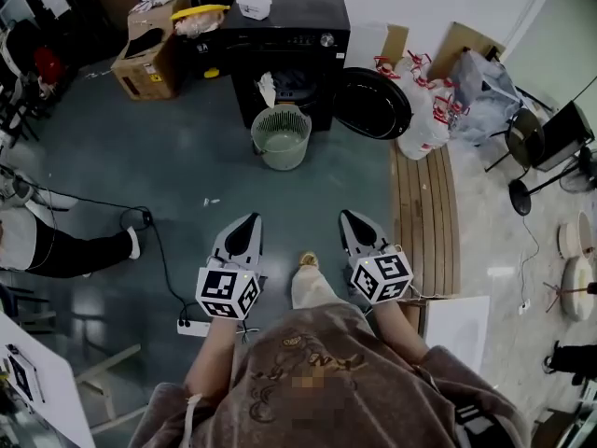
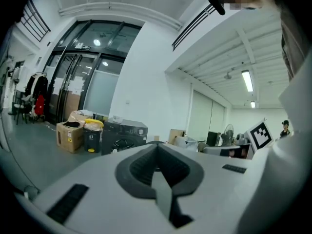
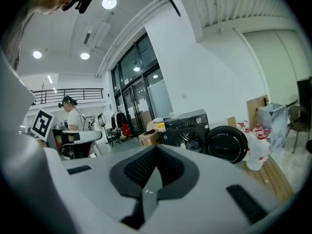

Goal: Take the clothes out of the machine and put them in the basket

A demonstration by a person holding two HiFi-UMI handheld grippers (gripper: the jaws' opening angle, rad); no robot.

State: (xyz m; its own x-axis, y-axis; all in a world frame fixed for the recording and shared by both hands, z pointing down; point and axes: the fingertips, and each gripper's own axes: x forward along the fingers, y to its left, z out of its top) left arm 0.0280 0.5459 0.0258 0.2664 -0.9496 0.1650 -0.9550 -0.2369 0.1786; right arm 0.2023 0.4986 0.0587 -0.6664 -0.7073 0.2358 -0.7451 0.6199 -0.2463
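Sweatshirt (image 1: 317, 371) is filling the near edge of the head view. Just beyond it, left gripper (image 1: 251, 218) and right gripper (image 1: 347, 216) are pointing at the far machine (image 1: 289, 35). Both are showing jaws pressed together with nothing pinched.

Clothes (image 1: 268, 90) are sitting in the drum, with one pale piece hanging over the lip. Basket (image 1: 281, 136) is standing just in front of the opening. Door (image 1: 373, 104) is hanging open to the right.

Reading this as the walk-up, well apart from the target. To do it well:
- Be spreading the jaws before reaching the drum, not inside it.
- Be going for the hanging piece first; it looks like the easiest pinch.
- Be coming in left of the door and above the basket rim, so neither gets knocked.
- Be watching the power strip (image 1: 191, 326) and its cable on the near-left floor.

View differences:
- Only the head view is showing the basket; both gripper bodies are blocking it.
- Right gripper view is showing the door face-on (image 3: 226, 144) and a pale bit in the drum mouth, plus a seated person (image 3: 73, 116) at far left.
- Left gripper view is showing a cardboard box (image 2: 69, 135) left of the machine, but not the drum contents.
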